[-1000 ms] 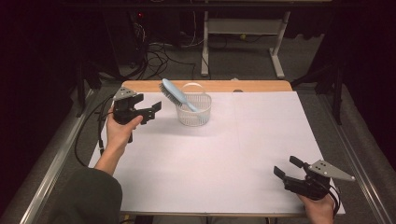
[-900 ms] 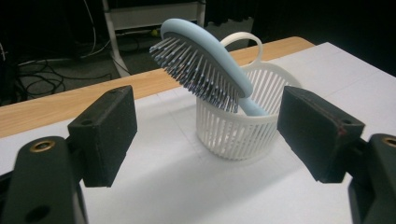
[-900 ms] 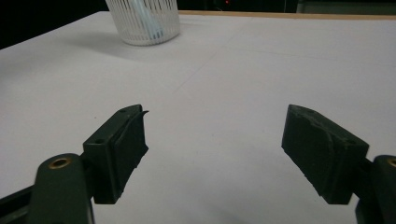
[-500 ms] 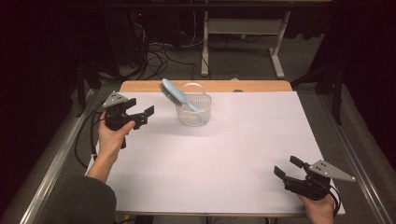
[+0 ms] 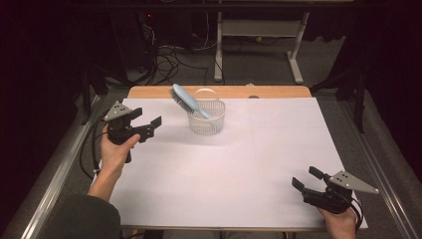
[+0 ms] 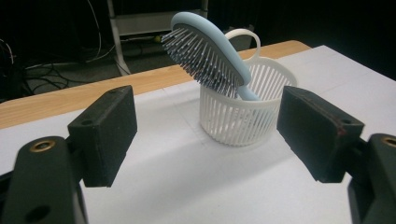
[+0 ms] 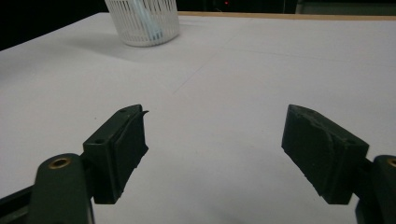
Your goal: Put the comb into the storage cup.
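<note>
Jaws spread wide and empty mark the right gripper (image 5: 308,180), which sits nearest, at the near right corner of the white table cover (image 5: 239,174) with nothing between its pads but bare cover. Farther off on the left side, the left gripper (image 5: 149,127) is held above the cover in the person's left hand (image 5: 115,149), its jaws likewise wide apart, holding nothing and touching nothing; they point toward the basket, which stands well clear of them. Beyond it, near the far edge of the cover, stands a small white slatted basket (image 5: 206,119) with a loop handle at its rim. A pale blue hairbrush (image 5: 189,101) stands in it handle-down, tilted, its dark-bristled head leaning out over the rim on the left gripper's side. The handle's lower end is hidden behind the slats, and in the right gripper view the basket's top is cut off by the frame.
</note>
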